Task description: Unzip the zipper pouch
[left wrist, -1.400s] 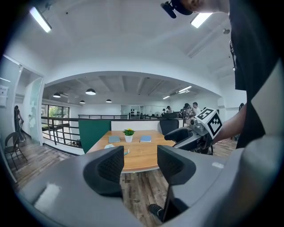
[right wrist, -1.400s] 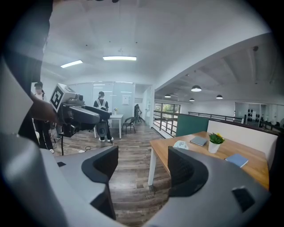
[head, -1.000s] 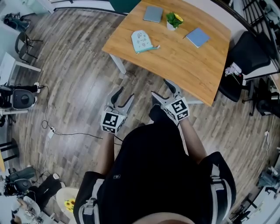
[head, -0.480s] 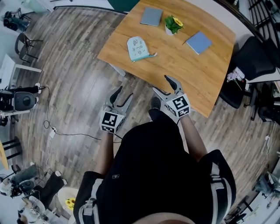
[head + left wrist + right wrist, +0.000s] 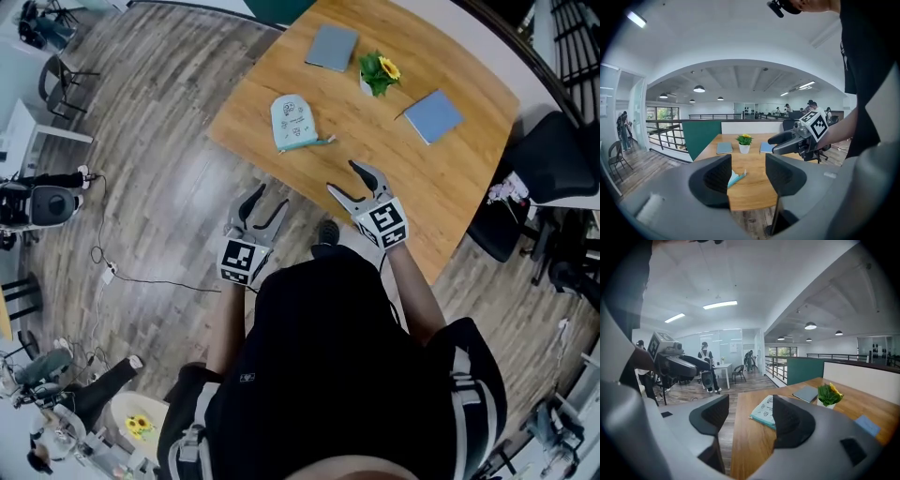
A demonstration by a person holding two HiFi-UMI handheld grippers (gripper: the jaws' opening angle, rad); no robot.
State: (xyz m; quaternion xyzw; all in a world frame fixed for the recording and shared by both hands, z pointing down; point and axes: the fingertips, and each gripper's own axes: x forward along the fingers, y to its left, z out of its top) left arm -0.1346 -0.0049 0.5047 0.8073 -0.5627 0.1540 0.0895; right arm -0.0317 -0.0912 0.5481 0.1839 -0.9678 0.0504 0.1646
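Note:
The pale teal zipper pouch (image 5: 292, 121) lies flat near the front left corner of the wooden table (image 5: 441, 178); a slice of the pouch (image 5: 736, 178) shows between the left jaws, and the pouch (image 5: 764, 412) shows again past the right jaws. My left gripper (image 5: 262, 208) hangs over the floor in front of the table, jaws apart and empty. My right gripper (image 5: 352, 181) is over the table's front edge, well short of the pouch; its jaws are closing with nothing between them.
On the table stand a small potted plant (image 5: 377, 71), a grey notebook (image 5: 332, 46) and a blue notebook (image 5: 433, 116). A black office chair (image 5: 553, 169) is at the right. A cable (image 5: 141, 281) runs across the floor at the left.
The table has come nearer in the head view. My right gripper has moved forward from the floor side to over the table's front edge. The left gripper has barely moved.

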